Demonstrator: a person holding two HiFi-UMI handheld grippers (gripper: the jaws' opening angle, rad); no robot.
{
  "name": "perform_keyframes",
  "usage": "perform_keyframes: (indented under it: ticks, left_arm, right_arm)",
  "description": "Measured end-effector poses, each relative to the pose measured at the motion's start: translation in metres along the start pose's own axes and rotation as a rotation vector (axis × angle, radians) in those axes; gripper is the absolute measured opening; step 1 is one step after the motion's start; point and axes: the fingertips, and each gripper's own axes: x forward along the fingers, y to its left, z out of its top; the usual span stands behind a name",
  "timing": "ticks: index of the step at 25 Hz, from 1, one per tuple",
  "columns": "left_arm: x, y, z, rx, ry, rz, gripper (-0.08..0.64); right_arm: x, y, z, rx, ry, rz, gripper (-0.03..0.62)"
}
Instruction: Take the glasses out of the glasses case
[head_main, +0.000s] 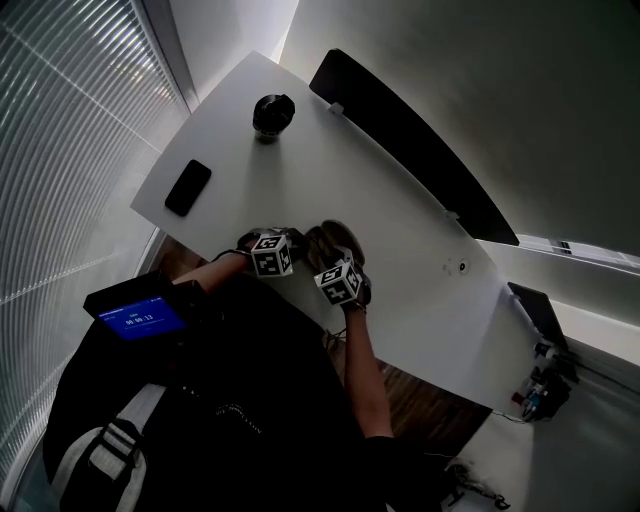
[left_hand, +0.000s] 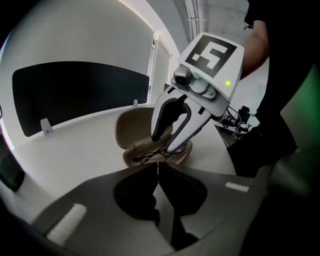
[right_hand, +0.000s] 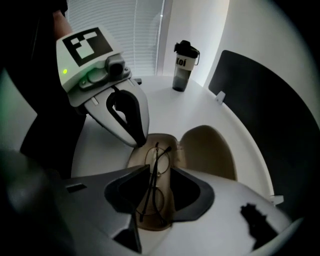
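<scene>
An open glasses case (right_hand: 207, 150) lies on the white surface (right_hand: 165, 107) at the lower centre of the right gripper view. Its lid stands open to the right, and the thin wire-framed glasses (right_hand: 155, 182) lie folded in its tray. The right tongs (right_hand: 160, 169) hang over them spread, one jaw on either side of the frame, neither seen pressing it. The left tongs (left_hand: 157, 169) are pressed together, tips at the tray's upper-left rim in that view, apparently steadying the case. The glasses look light, slight and easily bent, with lenses that would scratch. The safer hold seems to be a gentle one across the bridge or folded arms, lifting straight up.
</scene>
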Motion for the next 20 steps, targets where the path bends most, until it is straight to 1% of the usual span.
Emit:
perform_keyframes:
  ticks: [5,11,14,16,20]
  left_arm:
    - [0.001,-0.001,0.003,-0.004,-0.001,0.003,0.018]
    - [0.002,-0.001,0.001,0.002,-0.005,0.002,0.018]
    - [0.003,-0.001,0.001,0.005,-0.006,0.004,0.018]
    - [0.003,0.000,0.001,0.005,-0.007,0.002,0.018]
    - [0.003,0.000,0.000,0.005,-0.005,0.004,0.018]
  right_arm:
    - [0.014,0.014,-0.014,-0.015,0.057,0.059,0.138]
    - [0.017,0.015,-0.015,0.012,0.053,0.069,0.138]
    - [0.018,0.016,-0.015,0.018,0.054,0.071,0.121]
    - [0.018,0.018,-0.015,0.016,0.052,0.060,0.106]
    - [0.018,0.018,-0.014,0.017,0.057,0.035,0.097]
